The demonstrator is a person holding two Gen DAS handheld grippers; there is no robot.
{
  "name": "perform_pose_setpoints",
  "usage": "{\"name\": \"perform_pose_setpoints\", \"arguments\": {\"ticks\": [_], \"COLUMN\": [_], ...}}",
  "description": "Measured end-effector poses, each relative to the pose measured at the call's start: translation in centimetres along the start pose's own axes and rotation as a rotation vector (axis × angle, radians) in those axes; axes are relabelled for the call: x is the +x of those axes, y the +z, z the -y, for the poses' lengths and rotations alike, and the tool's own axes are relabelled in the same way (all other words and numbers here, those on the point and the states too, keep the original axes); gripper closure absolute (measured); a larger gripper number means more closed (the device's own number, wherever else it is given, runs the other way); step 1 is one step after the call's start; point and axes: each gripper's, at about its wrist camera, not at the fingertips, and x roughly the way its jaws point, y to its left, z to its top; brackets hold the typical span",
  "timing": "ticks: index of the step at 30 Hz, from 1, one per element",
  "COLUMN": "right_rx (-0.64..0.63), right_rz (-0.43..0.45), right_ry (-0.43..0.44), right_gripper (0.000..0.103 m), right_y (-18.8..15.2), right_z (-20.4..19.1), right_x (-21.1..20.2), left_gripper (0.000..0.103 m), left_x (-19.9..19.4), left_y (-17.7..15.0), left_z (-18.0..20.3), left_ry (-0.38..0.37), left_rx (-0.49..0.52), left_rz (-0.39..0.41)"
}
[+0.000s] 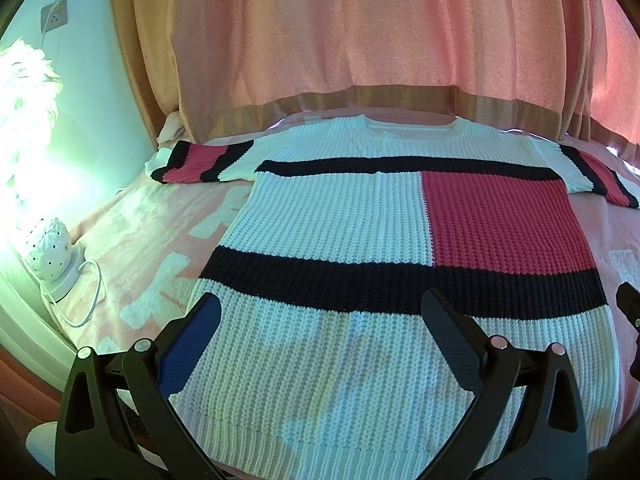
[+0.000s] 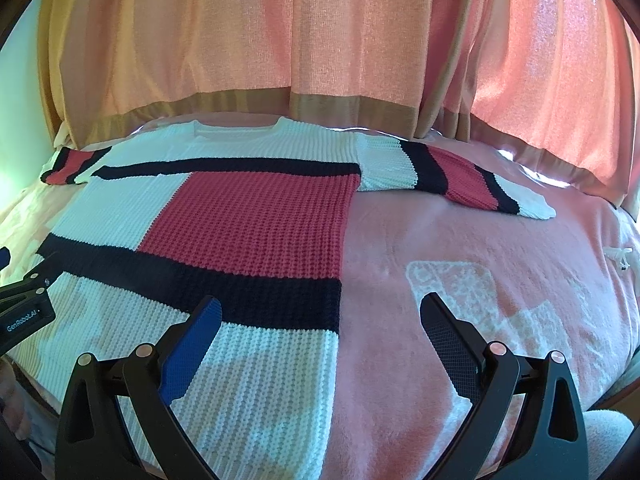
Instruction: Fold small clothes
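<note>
A knit sweater [image 1: 340, 220] in white, black and red lies flat on a pink bed, neck far, both sleeves spread sideways. My left gripper [image 1: 320, 312] is open and empty, hovering over the sweater's lower hem area. My right gripper [image 2: 320, 312] is open and empty, over the sweater's [image 2: 248, 216] lower right edge, its left finger above the knit and its right finger above the bedcover. The right sleeve [image 2: 452, 176] lies stretched to the right. The left sleeve [image 1: 200, 160] lies stretched to the left.
A pink bedcover [image 2: 460, 240] with pale patches covers the bed. Pink and tan curtains [image 1: 360, 40] hang behind it. A white dotted lamp [image 1: 50, 248] with a cable stands at the left edge. The other gripper's body [image 2: 24, 312] shows at the left of the right wrist view.
</note>
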Motion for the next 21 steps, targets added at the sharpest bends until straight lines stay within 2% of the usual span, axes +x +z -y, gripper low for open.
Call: {"name": "perform_pose_setpoints", "arguments": {"ticks": [21], "right_rx": [0.000], "right_rz": [0.004], "right_ry": [0.003], "right_gripper": [0.005], "right_y": [-0.23], "right_z": [-0.30], "right_x": [0.10], "left_gripper": [0.005], "left_x": [0.05], "left_y": [-0.01], "left_z": [0.34], "left_ry": [-0.001], "left_rx": [0.004], "left_rz": [-0.001]}}
